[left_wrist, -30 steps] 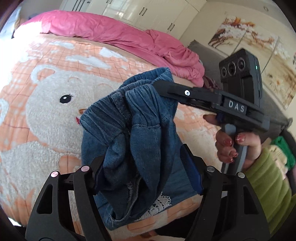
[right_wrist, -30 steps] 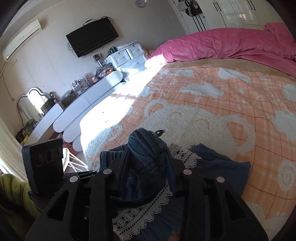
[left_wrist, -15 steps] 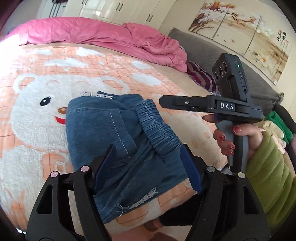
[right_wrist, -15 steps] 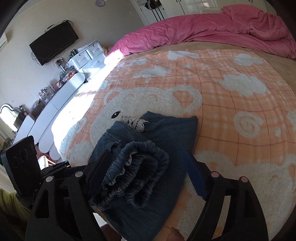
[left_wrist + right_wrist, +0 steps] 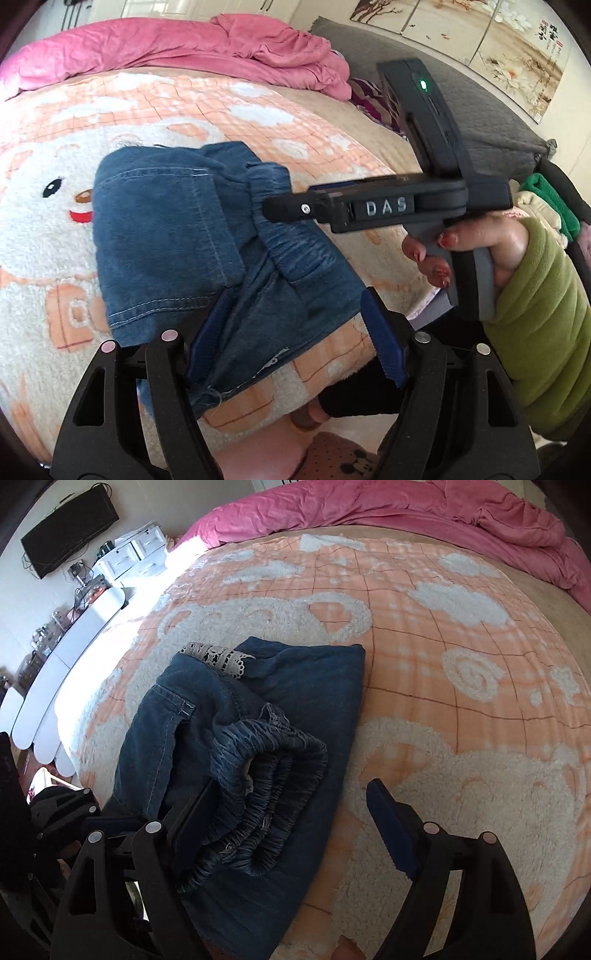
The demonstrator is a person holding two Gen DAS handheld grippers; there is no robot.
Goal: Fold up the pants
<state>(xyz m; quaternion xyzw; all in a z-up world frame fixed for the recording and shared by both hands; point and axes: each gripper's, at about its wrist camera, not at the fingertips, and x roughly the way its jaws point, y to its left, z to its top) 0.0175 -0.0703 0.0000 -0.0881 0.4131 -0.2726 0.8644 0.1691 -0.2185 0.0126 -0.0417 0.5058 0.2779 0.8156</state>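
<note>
While spread apart above a bed, left gripper (image 5: pixel 297 295) angled down over folded blue denim pants (image 5: pixel 177 236). Nothing clamped: left finger's blue pad against the near edge of the denim, right pad clear of it, over the blanket (image 5: pixel 332 140). Ahead of this gripper and a little to its left, most of the pants, flat on the peach-and-white fleece blanket, covering part of a cartoon bear's face. Ahead and to its right, the right gripper (image 5: pixel 284 208) seen side-on, pointing across the gathered elastic waistband (image 5: pixel 291 243). Gripped around its grey handle, a hand (image 5: pixel 480 240) with red nail polish, in a green fleece sleeve (image 5: pixel 535 314).

From the right wrist: right gripper (image 5: pixel 290 786) pointing steeply down, jaws wide and just opened, holding nothing. Between the jaws, hard up against the left finger, the bunched waistband (image 5: pixel 269 760), rolled on top of the folded pants (image 5: pixel 314 686). Under the right finger, only bare blanket (image 5: pixel 461 627), well clear of the cloth. Straight ahead of this gripper, the rest of the denim in a rough rectangle. At its far left corner, a strip of white lace trim (image 5: pixel 218 657) peeking out. Beyond that, along the far side of the bed, a rumpled pink duvet (image 5: pixel 369 506).
</note>
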